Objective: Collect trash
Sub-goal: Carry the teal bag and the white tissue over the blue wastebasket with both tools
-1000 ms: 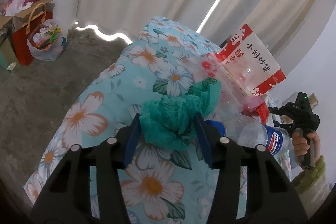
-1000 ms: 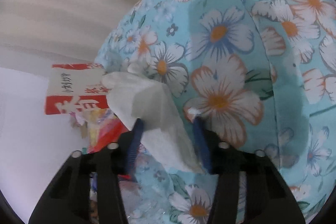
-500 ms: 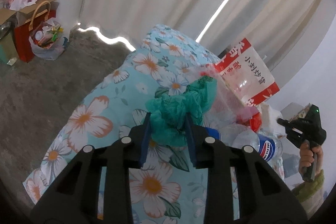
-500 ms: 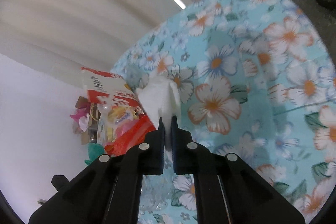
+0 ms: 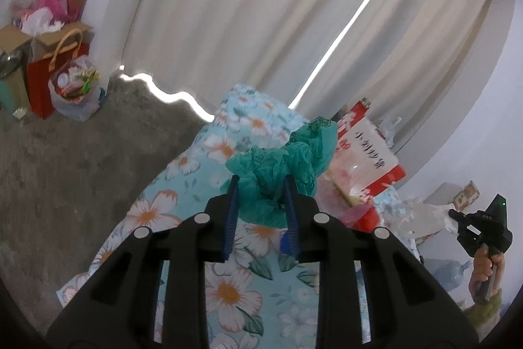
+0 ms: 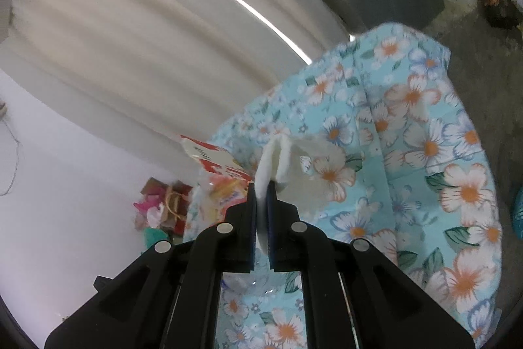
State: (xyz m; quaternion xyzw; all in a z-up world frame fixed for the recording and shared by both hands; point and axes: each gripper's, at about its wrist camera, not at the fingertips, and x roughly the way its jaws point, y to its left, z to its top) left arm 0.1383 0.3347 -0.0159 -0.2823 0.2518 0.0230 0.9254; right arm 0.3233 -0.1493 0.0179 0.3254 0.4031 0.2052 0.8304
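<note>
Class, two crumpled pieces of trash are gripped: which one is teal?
The crumpled teal plastic bag in the left gripper; the right gripper pinches a white tissue.

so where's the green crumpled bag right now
In the left wrist view the green crumpled bag sits mid-frame, pinched in the left gripper above the floral cloth, with the red and white snack bag just to its right.

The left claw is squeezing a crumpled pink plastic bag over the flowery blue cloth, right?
Not quite: the left wrist view shows the crumpled plastic bag in the left claw is teal green, not pink. It is squeezed over the flowery blue cloth.
</note>
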